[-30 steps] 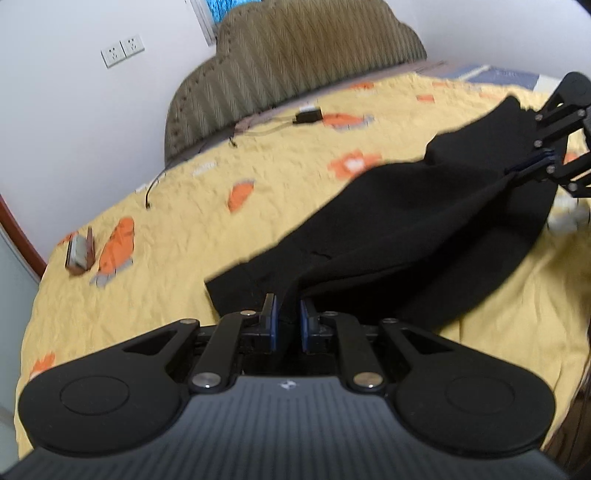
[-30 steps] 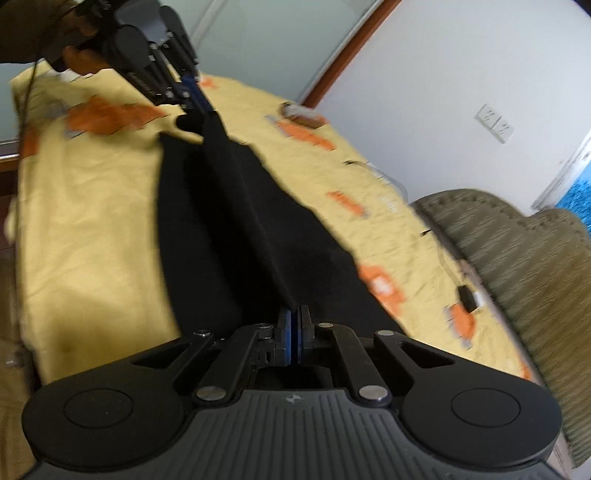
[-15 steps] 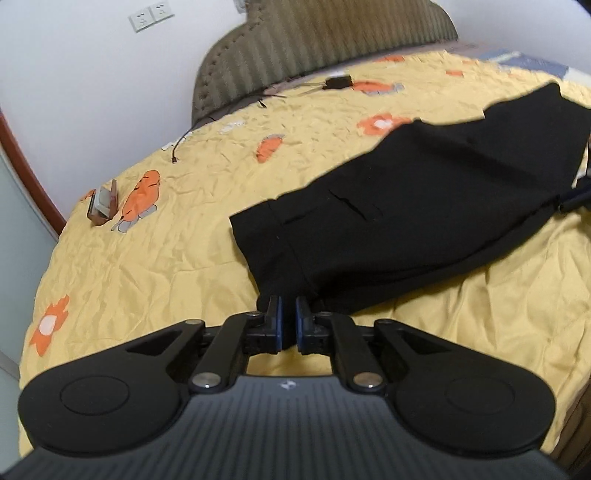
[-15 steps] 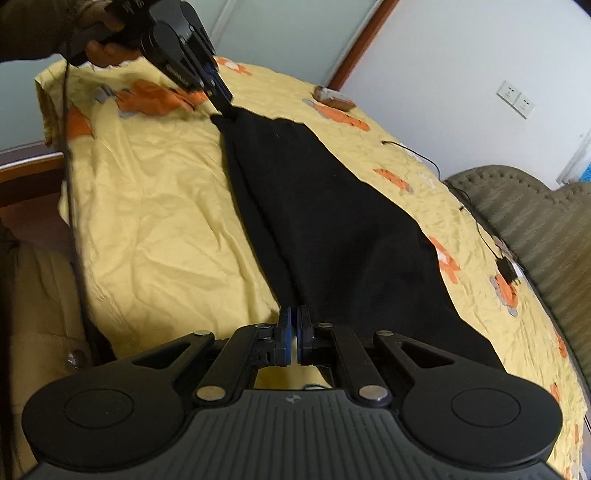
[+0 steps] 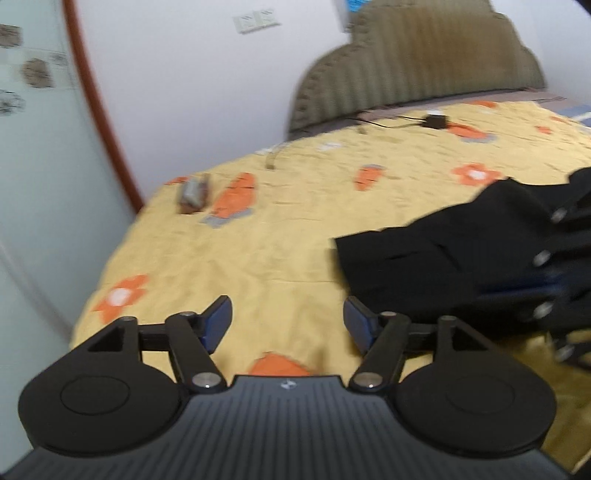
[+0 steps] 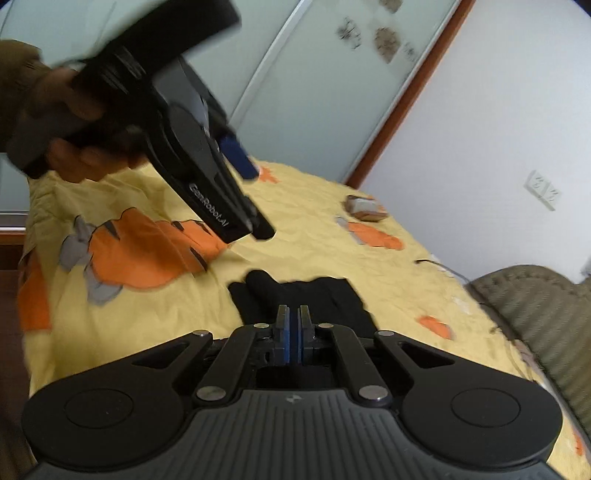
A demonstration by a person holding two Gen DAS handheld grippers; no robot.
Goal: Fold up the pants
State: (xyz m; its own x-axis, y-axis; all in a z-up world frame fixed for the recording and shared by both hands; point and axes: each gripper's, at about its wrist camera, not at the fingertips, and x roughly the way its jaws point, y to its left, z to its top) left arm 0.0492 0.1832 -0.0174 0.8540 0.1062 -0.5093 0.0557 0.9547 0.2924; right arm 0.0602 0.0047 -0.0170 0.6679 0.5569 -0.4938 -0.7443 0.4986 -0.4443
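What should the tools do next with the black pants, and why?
Probably open the right tool and let go. It looks shut on the pants, which already lie bunched short on the bed. The left tool is open, lifted and empty.

Yellow bedspread (image 5: 303,236), headboard (image 5: 417,70), wall sockets (image 5: 257,22)

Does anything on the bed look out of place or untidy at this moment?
Nothing is damaged or spilled. The pants lie bunched in a folded heap, not flat. A charger with its cable and a small brown object lie loose on the bedspread, near the headboard side.
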